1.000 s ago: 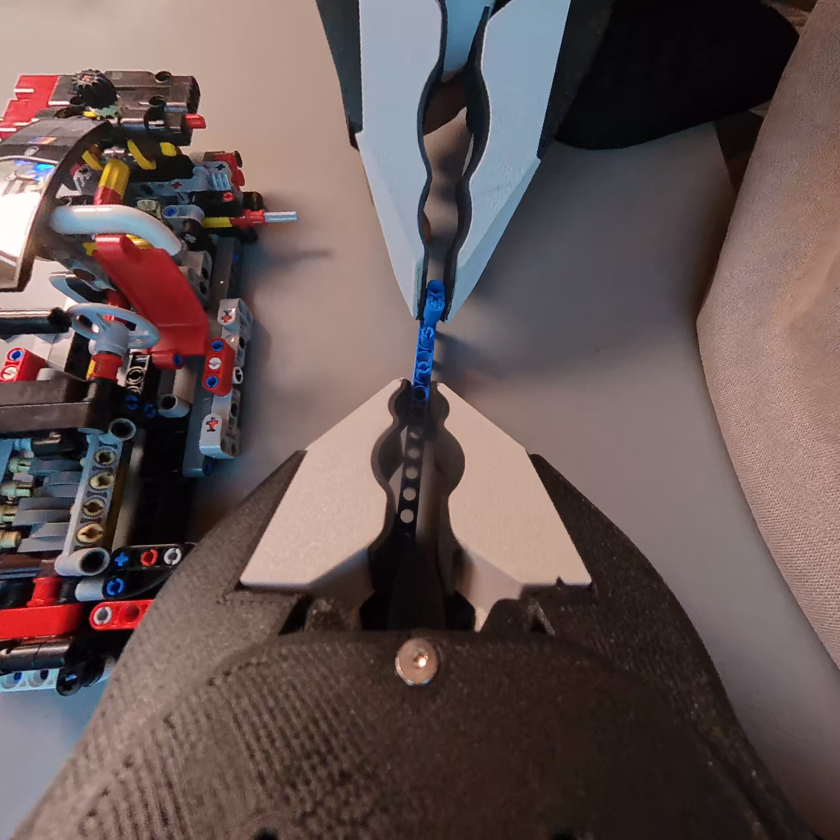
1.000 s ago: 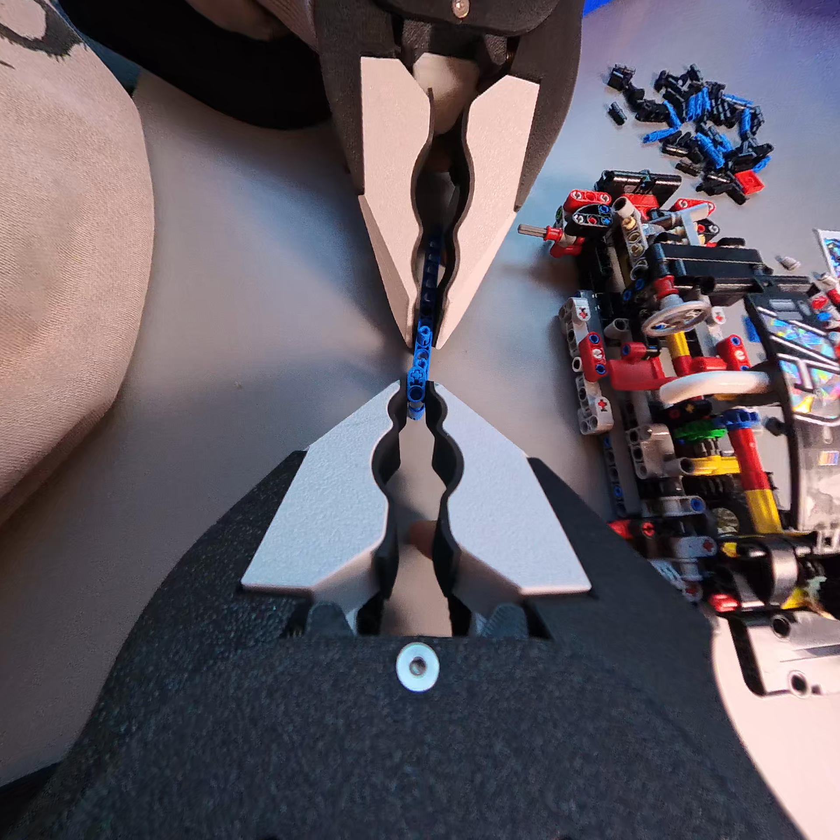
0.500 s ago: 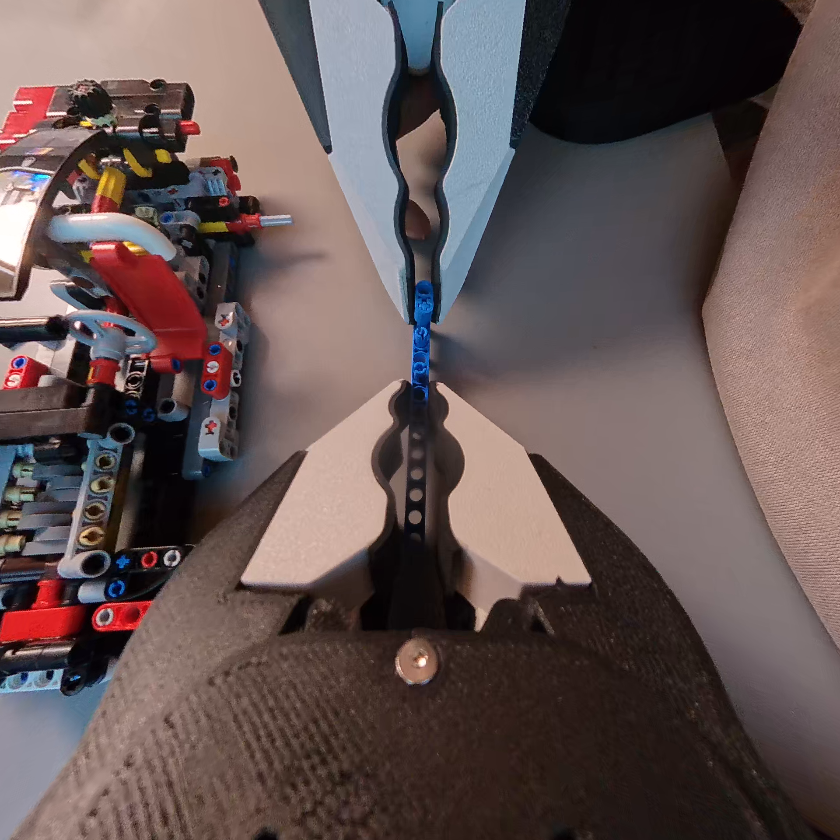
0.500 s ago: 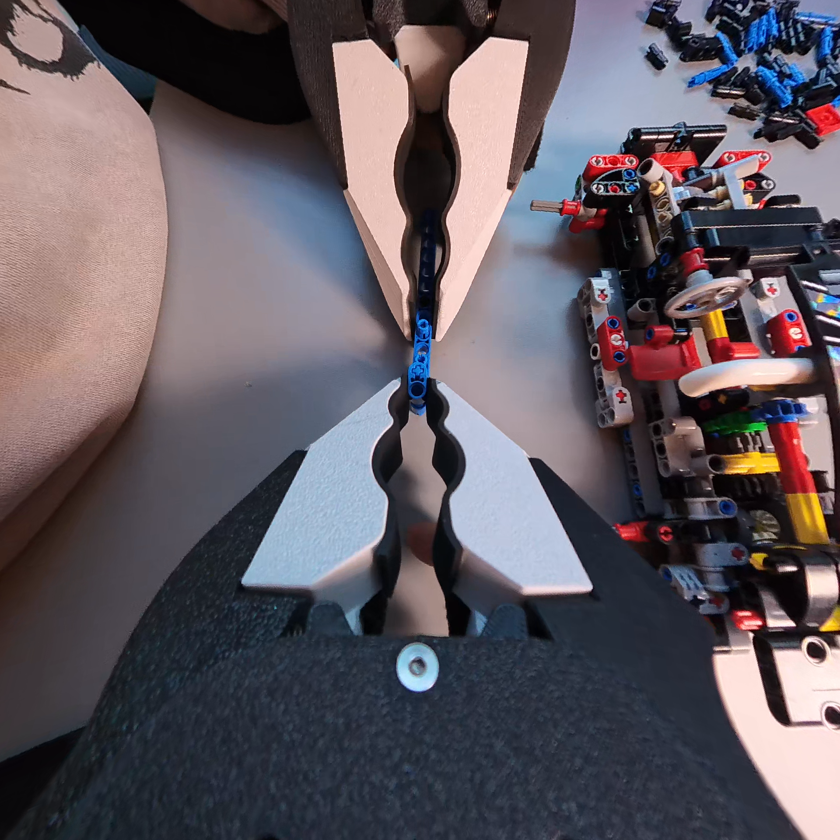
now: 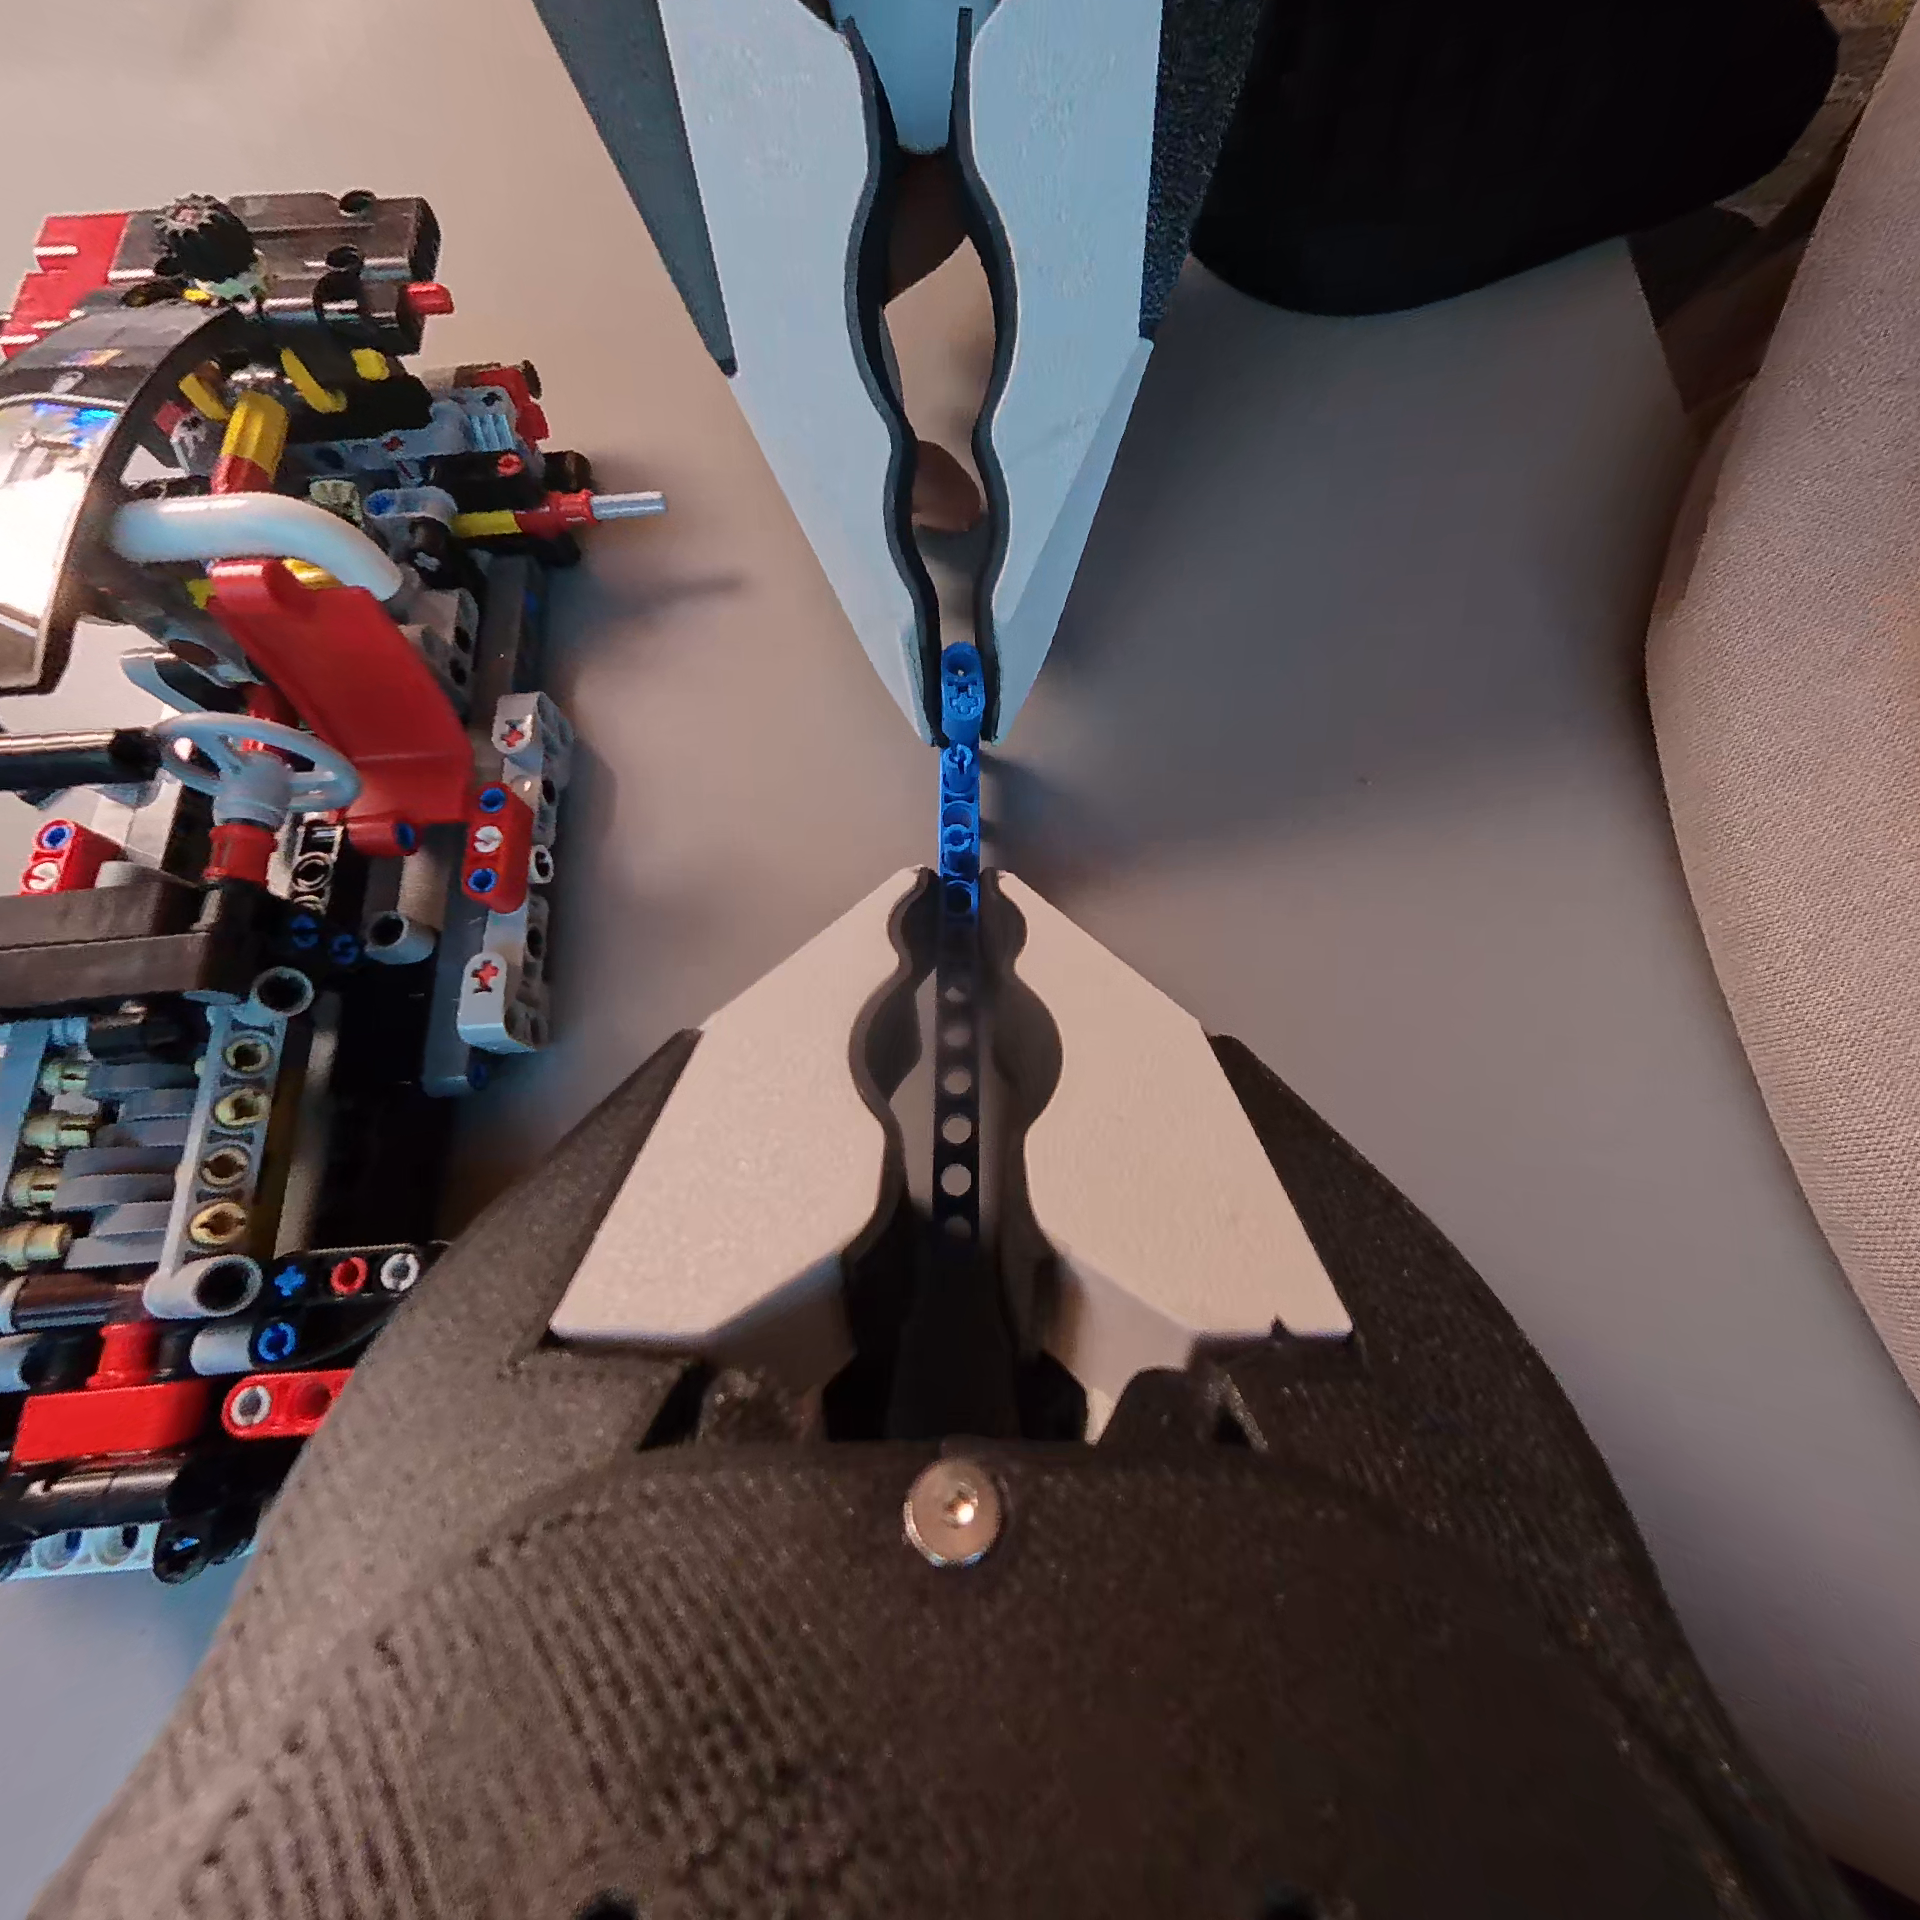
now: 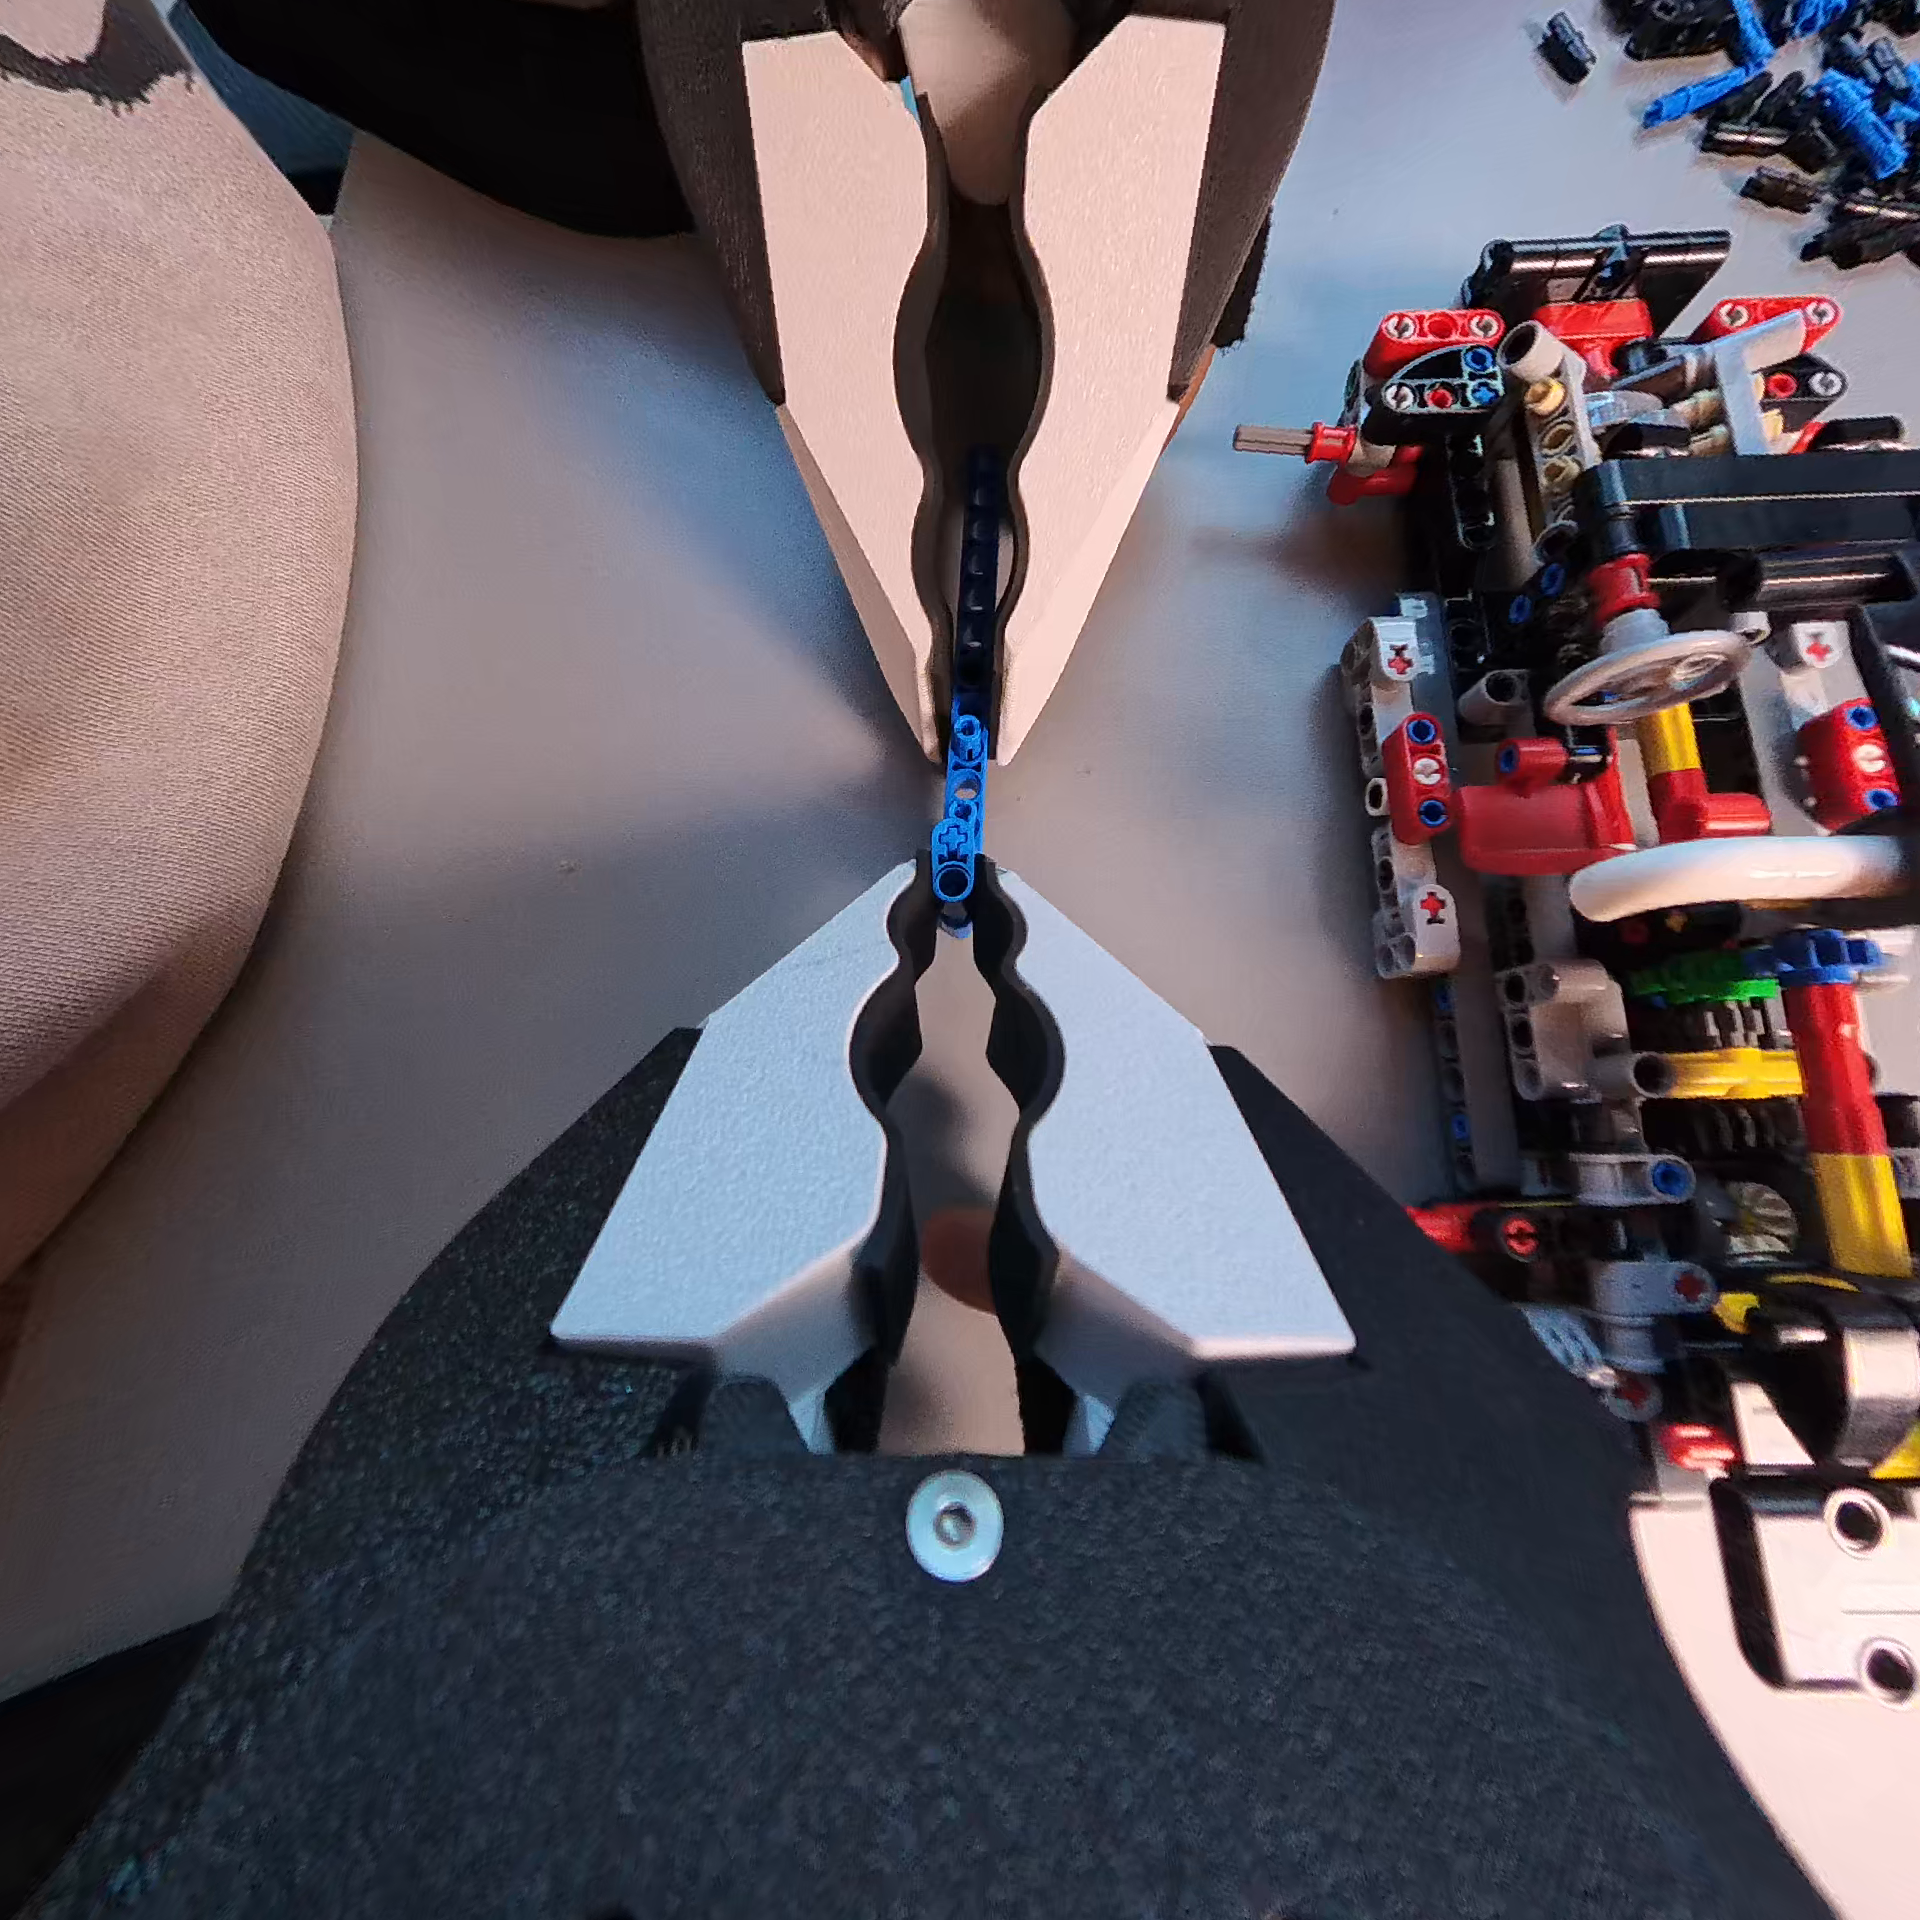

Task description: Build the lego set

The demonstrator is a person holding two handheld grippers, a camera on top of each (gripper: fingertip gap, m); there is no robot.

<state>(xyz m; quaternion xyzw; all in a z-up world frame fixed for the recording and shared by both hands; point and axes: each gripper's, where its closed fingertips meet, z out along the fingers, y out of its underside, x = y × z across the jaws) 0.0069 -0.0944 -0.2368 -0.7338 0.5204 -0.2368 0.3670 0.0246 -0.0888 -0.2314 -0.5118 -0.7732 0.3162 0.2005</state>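
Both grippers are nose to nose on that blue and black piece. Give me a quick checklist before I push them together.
1. Left gripper shut on the black beam: ok.
2. Right gripper shut on the blue piece: ok.
3. Blue piece in line with the beam: not ok, it sits slightly tilted in the right wrist view.
4. Blue piece fully seated on the beam: cannot tell.
5. Grippers apart from the lego car: ok, it lies off to the side.
6. Bare table beneath the grippers: ok.
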